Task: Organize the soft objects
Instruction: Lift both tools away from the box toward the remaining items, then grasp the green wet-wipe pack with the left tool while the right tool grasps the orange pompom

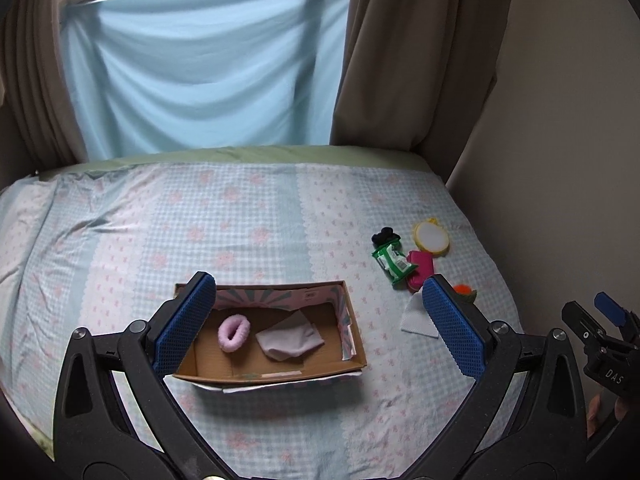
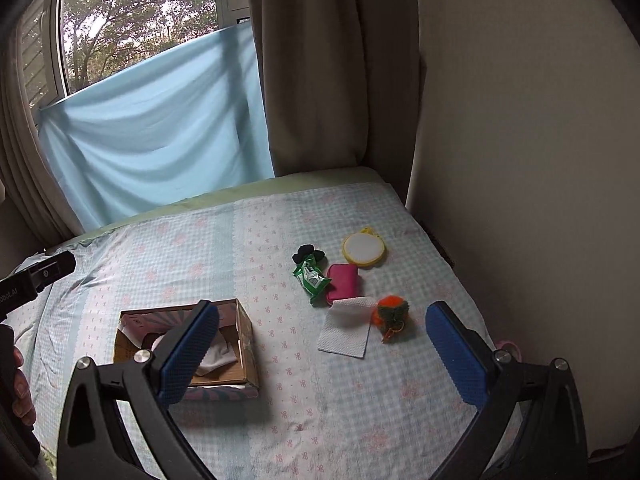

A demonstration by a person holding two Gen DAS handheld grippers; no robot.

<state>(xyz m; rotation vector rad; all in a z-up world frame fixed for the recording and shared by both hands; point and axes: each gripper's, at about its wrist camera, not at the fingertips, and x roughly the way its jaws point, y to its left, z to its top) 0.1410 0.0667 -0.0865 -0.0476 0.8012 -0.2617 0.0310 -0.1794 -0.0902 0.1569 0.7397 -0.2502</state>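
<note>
A cardboard box [image 1: 352, 334] sits on the bed and holds a pink scrunchie [image 1: 234, 334] and a pale folded cloth [image 1: 289, 340]. My left gripper [image 1: 320, 328] is open and empty above the box. My right gripper [image 2: 322, 354] is open and empty, over the bed between the box [image 2: 246, 344] and a white tissue [image 2: 346, 330]. To the right lie an orange-green fuzzy toy [image 2: 392, 310], a pink pouch [image 2: 344, 282], a green wipes pack [image 2: 312, 278], a black scrunchie [image 2: 306, 256] and a yellow round puff [image 2: 364, 250].
The bed has a pale checked sheet [image 2: 320, 400]. A wall [image 2: 520, 160] borders its right side. Brown curtains [image 2: 320, 80] and a light blue cloth [image 2: 160, 128] hang at the far edge under the window. A pink item [image 2: 508, 346] lies at the bed's right edge.
</note>
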